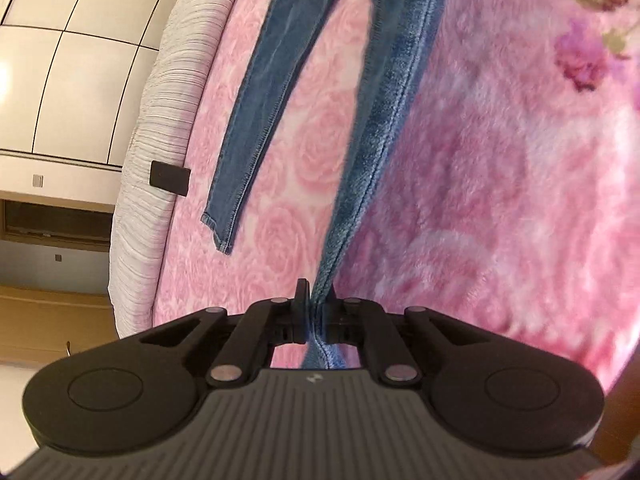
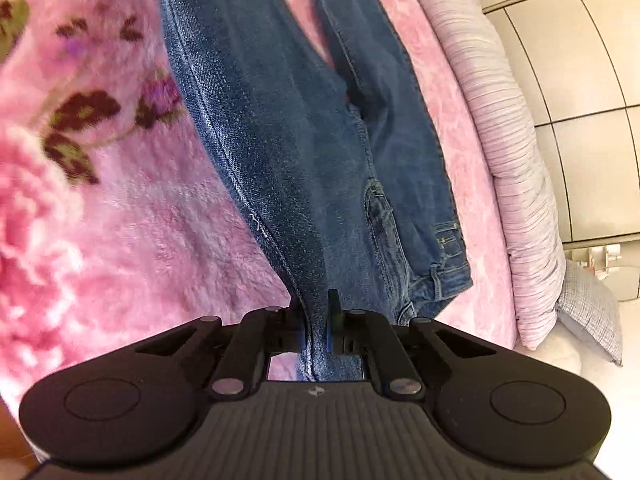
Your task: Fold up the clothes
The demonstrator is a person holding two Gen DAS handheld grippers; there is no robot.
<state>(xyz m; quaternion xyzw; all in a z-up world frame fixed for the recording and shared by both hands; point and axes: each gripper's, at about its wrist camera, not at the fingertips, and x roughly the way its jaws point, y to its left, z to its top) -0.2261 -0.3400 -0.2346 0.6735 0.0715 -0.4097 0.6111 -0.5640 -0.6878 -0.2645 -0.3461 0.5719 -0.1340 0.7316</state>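
Pink rose-patterned blanket (image 1: 500,160) covers the bed, with pale tiled wall panels (image 1: 76,80) beyond its ribbed white edge (image 1: 160,128). Left gripper (image 1: 316,300) is clenched on a hem of the jeans (image 1: 384,120); the pinched leg runs away toward 12 o'clock, and the free leg (image 1: 256,120) lies flat at 11 o'clock. Right gripper (image 2: 316,308) is clamped on the waistband edge of the same jeans (image 2: 288,140), whose belt-loop corner (image 2: 444,264) lies at 2 o'clock. Done well, the fold probably calls for both pinches to rise level, keeping the near long edge taut, then carrying it across onto the free leg so the seams align without dragging the blanket.
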